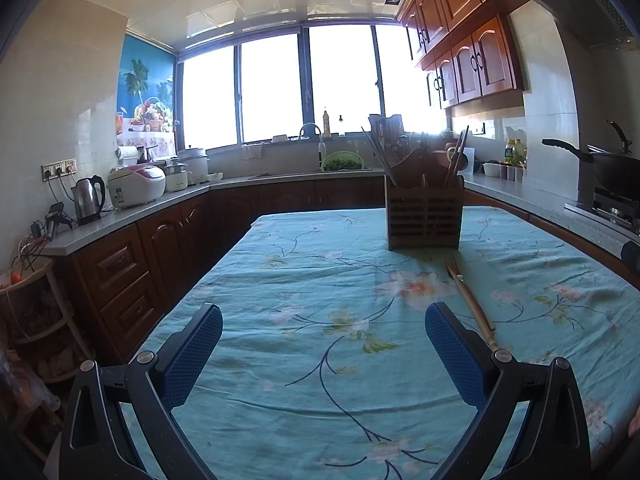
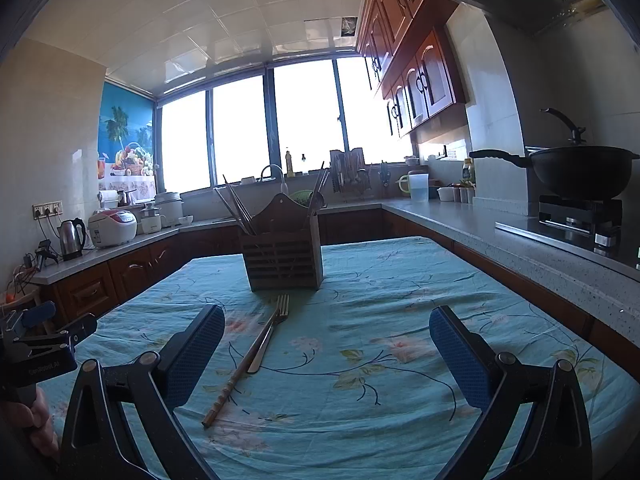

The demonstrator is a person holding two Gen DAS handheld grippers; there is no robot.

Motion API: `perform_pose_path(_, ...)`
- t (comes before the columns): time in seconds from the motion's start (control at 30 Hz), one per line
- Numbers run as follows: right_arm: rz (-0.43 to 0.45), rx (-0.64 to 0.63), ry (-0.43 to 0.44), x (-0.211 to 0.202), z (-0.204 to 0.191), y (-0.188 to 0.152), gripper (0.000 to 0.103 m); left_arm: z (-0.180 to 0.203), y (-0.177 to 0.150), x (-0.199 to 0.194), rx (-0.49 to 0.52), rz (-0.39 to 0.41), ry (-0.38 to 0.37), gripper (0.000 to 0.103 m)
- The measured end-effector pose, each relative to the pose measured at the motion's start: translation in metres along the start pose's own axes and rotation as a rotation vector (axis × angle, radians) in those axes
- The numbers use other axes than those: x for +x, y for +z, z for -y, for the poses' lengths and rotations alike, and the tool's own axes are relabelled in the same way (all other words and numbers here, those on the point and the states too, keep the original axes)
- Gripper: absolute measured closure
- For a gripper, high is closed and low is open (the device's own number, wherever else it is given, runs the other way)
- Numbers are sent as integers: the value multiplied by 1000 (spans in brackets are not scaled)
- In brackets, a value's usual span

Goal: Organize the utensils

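Teal floral surface (image 2: pixel 400 288) — both hand-held grippers, left (image 1: pixel 324 320) and right (image 2: pixel 327 324), gape empty; fork (image 2: pixel 269 330) and chopstick (image 2: pixel 236 376) lie ahead of the right one, before the wooden utensil caddy (image 2: pixel 282 256).

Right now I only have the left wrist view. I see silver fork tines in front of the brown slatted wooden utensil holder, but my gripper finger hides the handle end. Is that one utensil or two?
Observer: Two. The right wrist view shows a silver metal fork with a bamboo chopstick lying alongside it, touching.
Operator: Which one ends nearer the grippers?
Observer: The chopstick. Its end sticks out past the fork's handle.
Operator: Is the right gripper free to take them?
Observer: Yes. The right gripper is open and empty, and both utensils lie flat on the cloth ahead of it, between its fingers.
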State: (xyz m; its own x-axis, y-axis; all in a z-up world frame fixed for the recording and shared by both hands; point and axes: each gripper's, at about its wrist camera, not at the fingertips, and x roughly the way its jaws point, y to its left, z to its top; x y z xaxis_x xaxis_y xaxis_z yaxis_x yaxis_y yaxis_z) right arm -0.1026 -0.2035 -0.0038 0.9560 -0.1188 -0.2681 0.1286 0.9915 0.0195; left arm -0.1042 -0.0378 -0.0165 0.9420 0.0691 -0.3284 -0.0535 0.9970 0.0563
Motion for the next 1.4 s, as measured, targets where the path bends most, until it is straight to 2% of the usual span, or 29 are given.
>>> perform_pose_path(0.63,-3,7,-2,3,-1,2,0,6,7,-1,-13,-17,-16,1)
perform_pose_path(1.4,-66,22,-1,19,-1,6,0,16,20,9,-12,-54,-49,1)
